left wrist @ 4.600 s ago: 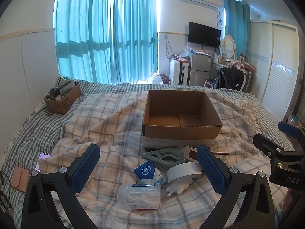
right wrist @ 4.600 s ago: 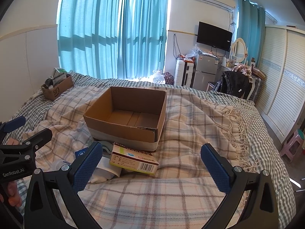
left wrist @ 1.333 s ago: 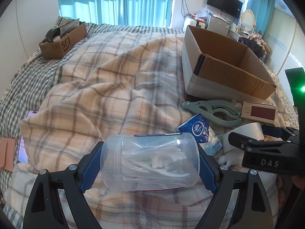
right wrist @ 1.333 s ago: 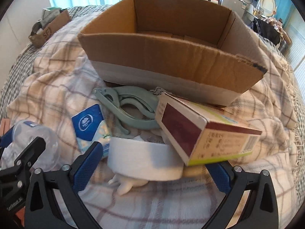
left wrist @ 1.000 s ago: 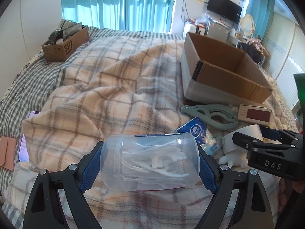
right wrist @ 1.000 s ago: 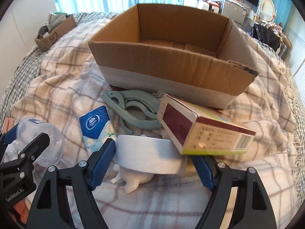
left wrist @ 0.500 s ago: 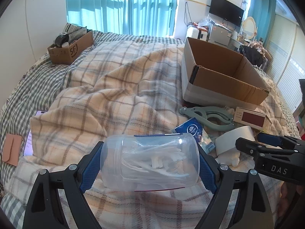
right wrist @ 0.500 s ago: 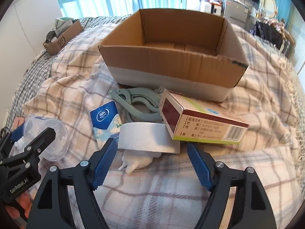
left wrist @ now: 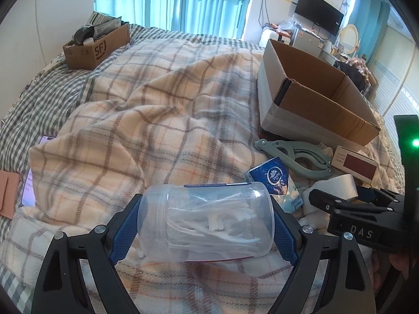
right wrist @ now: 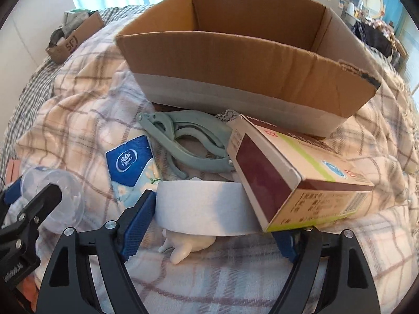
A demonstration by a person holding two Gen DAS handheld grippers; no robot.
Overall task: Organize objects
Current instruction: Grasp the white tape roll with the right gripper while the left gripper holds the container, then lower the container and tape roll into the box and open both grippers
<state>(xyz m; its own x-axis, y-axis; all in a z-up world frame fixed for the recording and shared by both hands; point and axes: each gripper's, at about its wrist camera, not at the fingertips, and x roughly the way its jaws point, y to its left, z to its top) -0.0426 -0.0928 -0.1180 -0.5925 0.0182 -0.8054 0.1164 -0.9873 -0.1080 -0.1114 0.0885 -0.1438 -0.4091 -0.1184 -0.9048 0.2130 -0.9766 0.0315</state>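
Observation:
My left gripper [left wrist: 205,223] is shut on a clear plastic jar [left wrist: 207,222] of white floss picks, held sideways just above the plaid blanket. My right gripper [right wrist: 209,222] is shut on a white tape roll [right wrist: 201,206], its right pad hidden under a medicine carton [right wrist: 293,180] that leans on the roll. A white figurine [right wrist: 187,244] lies under the roll. A blue tissue pack [right wrist: 131,164] and a green folding hanger [right wrist: 193,144] lie between the roll and the open, empty cardboard box [right wrist: 235,60]. The box [left wrist: 314,104] also shows at right in the left wrist view.
A small SF cardboard box [left wrist: 97,44] full of items sits at the bed's far left. A phone [left wrist: 30,185] and a tan card holder [left wrist: 7,193] lie at the left edge. Curtains, a TV and a wardrobe stand beyond the bed.
My right gripper has closed in on the tape roll and moved nearer the box. My left gripper keeps hold of the jar, shifted slightly.

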